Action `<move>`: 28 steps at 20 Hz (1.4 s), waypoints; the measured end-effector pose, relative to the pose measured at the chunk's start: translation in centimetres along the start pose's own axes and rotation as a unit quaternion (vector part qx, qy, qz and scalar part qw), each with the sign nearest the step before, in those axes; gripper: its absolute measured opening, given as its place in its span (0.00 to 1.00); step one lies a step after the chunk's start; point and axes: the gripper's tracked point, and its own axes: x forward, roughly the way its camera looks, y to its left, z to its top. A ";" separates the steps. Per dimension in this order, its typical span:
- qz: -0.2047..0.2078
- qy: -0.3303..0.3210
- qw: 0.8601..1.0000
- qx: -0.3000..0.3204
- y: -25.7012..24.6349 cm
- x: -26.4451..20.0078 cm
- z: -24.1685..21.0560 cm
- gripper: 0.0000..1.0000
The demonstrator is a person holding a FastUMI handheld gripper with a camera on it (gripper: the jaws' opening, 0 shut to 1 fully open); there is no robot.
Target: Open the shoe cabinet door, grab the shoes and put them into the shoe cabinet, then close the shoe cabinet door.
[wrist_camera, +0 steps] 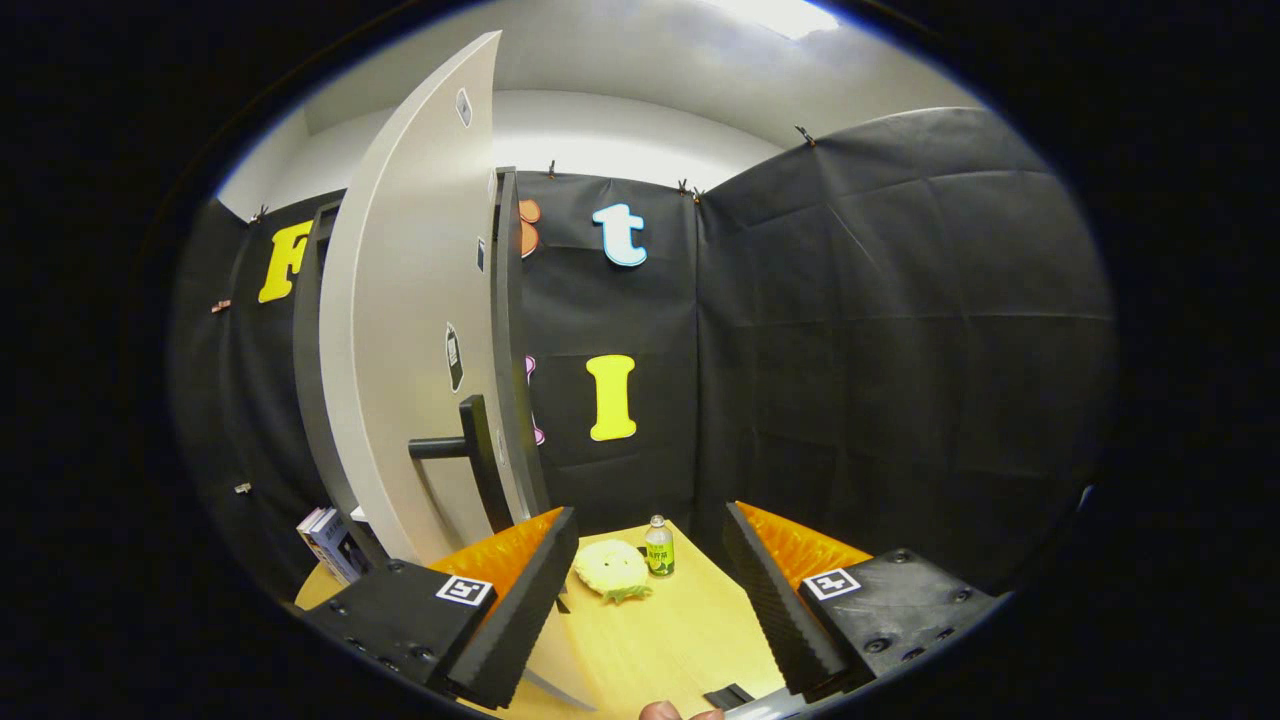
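Note:
The shoe cabinet door (410, 330) is a tall pale panel standing to the left, swung so its face slants toward me, with a dark bar handle (462, 446) sticking out low on it. The cabinet's dark frame (508, 340) shows along the door's right edge. My gripper (650, 590) is open, its two fingers spread wide with nothing between them. The left finger (520, 600) is just below and right of the handle, not touching it. No shoes are recognisable here.
A wooden table (680, 640) lies beyond the fingers. On it sit a pale yellow pineapple-like toy (612, 570) and a small green-labelled bottle (658, 547). Books (330, 540) stand left of the door's foot. A person's fingertip (665, 711) shows near me.

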 end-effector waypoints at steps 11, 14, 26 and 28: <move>0.053 0.012 0.998 0.038 7.1 -2.2 -1.1 0.97; 0.075 0.016 0.995 0.056 10.0 -2.8 -1.5 0.97; 0.201 0.039 0.979 0.021 24.5 -3.0 -3.5 0.98; 0.218 0.056 0.974 0.022 26.8 -3.1 -4.2 0.98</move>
